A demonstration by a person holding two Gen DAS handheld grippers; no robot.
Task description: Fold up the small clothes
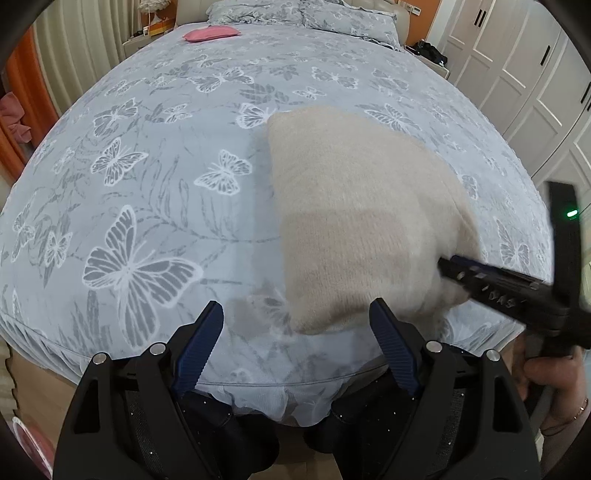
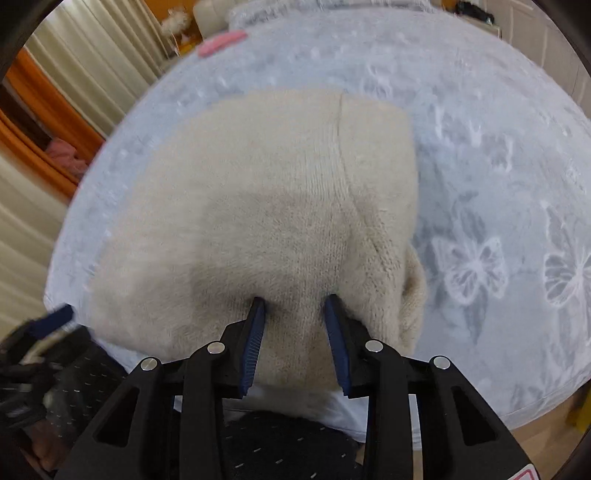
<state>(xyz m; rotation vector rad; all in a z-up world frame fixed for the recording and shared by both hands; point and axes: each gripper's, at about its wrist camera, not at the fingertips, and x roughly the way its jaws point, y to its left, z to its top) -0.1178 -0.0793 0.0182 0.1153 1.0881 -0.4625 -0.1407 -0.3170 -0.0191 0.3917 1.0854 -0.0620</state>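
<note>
centrally, a folded cream knitted garment point(image 1: 362, 218) is seen lying on a bed point(image 1: 147, 184) covered by a pale blue butterfly-print bedspread, close to the bed's near edge. the left tongs point(image 1: 295, 325) are held wide apart above the near edge of the bedspread, with nothing between the blue ribbed pads point(image 1: 199, 343); the right-hand pad is just beside the garment's near corner. the right tongs point(image 2: 295, 314) are shown partly closed and pressed into the near edge of the garment, a bulge of knit being pinched between the fingers point(image 2: 255, 339). in the left wrist view the right tongs point(image 1: 448, 264) are seen entering from the right, their tips buried in the garment's side. a pink cushion point(image 1: 210, 34) is seen at the far end of the bed, near the pillows point(image 1: 295, 13). white wardrobe doors point(image 1: 517, 74) are visible at the right, and curtains point(image 2: 92, 55) at the left.
</note>
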